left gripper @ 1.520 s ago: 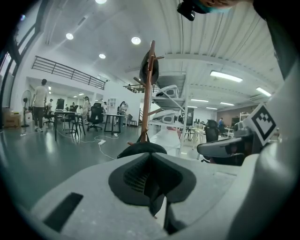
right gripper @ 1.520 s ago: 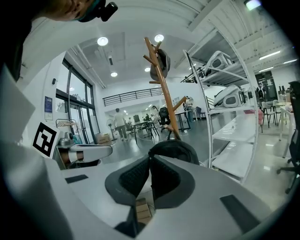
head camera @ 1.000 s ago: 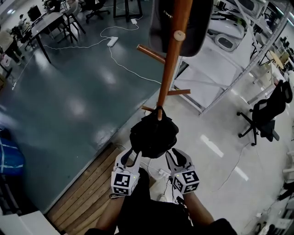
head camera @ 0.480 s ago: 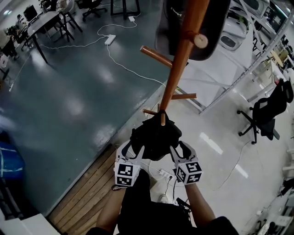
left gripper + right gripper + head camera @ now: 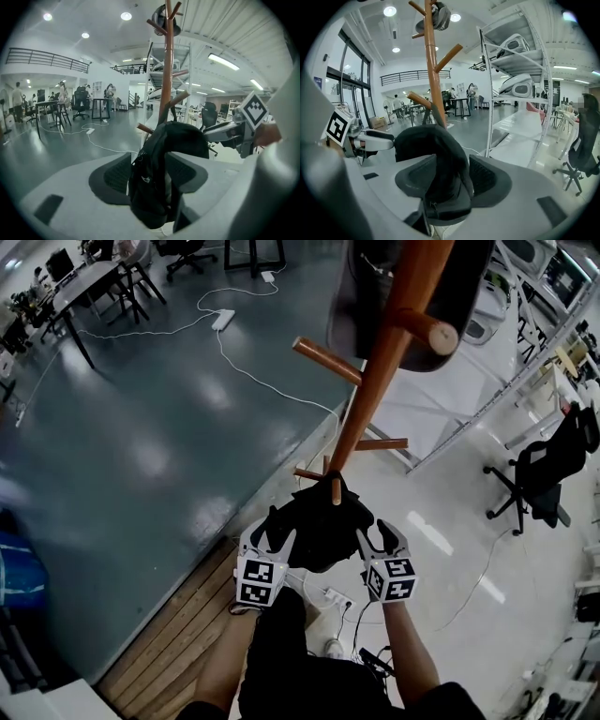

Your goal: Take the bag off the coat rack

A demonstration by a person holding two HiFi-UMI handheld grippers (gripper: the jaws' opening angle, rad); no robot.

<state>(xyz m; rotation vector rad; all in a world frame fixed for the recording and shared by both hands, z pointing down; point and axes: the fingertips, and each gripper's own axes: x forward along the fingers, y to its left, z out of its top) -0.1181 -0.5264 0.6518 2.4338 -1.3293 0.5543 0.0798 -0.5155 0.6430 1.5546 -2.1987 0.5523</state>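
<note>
The bag (image 5: 314, 521) hangs on the coat rack (image 5: 375, 381), its length pointing down, equally near both grippers. The jaws of the left gripper (image 5: 270, 540) and the right gripper (image 5: 380, 536) have just been opening. Now they stand wide apart, with the bag loose between them.

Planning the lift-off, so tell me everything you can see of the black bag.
The black bag looks like soft, slumped fabric with a zipper, hanging from a low peg of the wooden coat rack. The left gripper and right gripper flank it; their jaws have just been opening, with the bag between them, unclamped.
</note>
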